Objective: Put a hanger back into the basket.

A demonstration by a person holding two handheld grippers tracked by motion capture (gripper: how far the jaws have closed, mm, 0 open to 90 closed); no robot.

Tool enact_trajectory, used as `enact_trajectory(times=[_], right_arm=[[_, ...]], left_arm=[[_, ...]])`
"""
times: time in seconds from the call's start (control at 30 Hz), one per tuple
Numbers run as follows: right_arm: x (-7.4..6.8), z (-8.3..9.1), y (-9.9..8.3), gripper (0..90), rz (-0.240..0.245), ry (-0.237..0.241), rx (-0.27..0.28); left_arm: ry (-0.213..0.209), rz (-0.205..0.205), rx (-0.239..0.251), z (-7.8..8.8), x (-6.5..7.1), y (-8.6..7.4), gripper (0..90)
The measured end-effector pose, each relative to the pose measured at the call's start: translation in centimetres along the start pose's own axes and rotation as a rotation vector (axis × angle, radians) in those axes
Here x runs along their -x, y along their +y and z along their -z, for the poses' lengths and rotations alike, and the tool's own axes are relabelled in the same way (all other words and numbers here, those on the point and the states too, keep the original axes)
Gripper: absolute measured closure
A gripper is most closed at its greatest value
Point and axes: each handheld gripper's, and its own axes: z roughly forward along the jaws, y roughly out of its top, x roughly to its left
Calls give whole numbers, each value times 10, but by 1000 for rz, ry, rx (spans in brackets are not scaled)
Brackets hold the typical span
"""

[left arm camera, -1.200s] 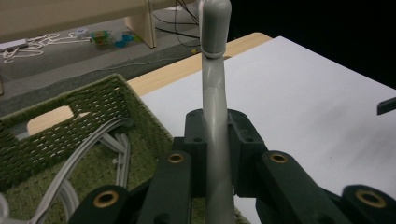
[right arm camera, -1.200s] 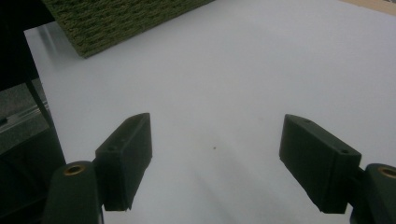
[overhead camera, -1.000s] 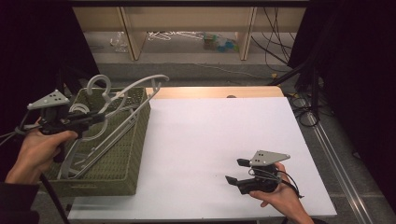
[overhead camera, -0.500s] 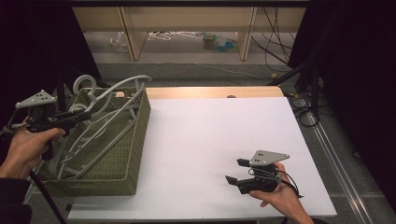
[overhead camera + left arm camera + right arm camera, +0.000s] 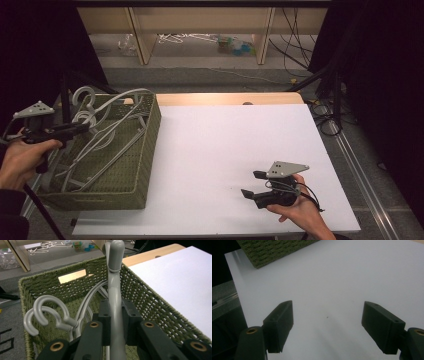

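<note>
While its two black jaws press in from either side on the grey plastic neck of a hanger, the left gripper holds that hanger over the green woven basket. In the left gripper view the neck runs straight up between the jaws and ends in a rounded grey tip above the basket's far rim. Just to the left of the jaws, two more grey hooks curl side by side, and their arms slope down into the basket.

From the high view, the left gripper sits at the basket's left edge, held in the person's left hand, with its grey three-cornered plate on top. Several grey hangers lie crossed inside the basket, and some hooks rise above its back left corner. The basket stands on the left end of the white worktop, partly over its edge.

The right gripper has its jaws spread wide apart with nothing between them; bare white worktop shows in the gap, and a corner of the basket shows at the top left. In the high view this gripper rests low near the front right of the worktop in the person's right hand, well apart from the basket.

Beyond the worktop, wooden shelf legs stand on the floor, with loose cables nearby.
</note>
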Motion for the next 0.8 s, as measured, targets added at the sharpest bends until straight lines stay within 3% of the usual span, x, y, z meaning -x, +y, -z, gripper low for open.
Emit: enact_trajectory(times=[0.13,0.23,0.4,0.47,0.8], right_arm=[[0,-1,0,265,7,1,-3],[0,-1,-1,265,5,-1,-5],[0,-1,-1,265,7,-2,-2],[1,-1,0,265,5,-2,-6],[1,-1,-1,265,8,-3,-5]], left_arm=[[4,-16,-26,-4,-4,-3,790],[-1,-14,-15,-3,-6,-3,790],[0,-27,-63,-4,-8,-7,790],[-17,-21,-49,-7,-8,-10,790],[-40,-9,-92,-26,-7,-20,789]])
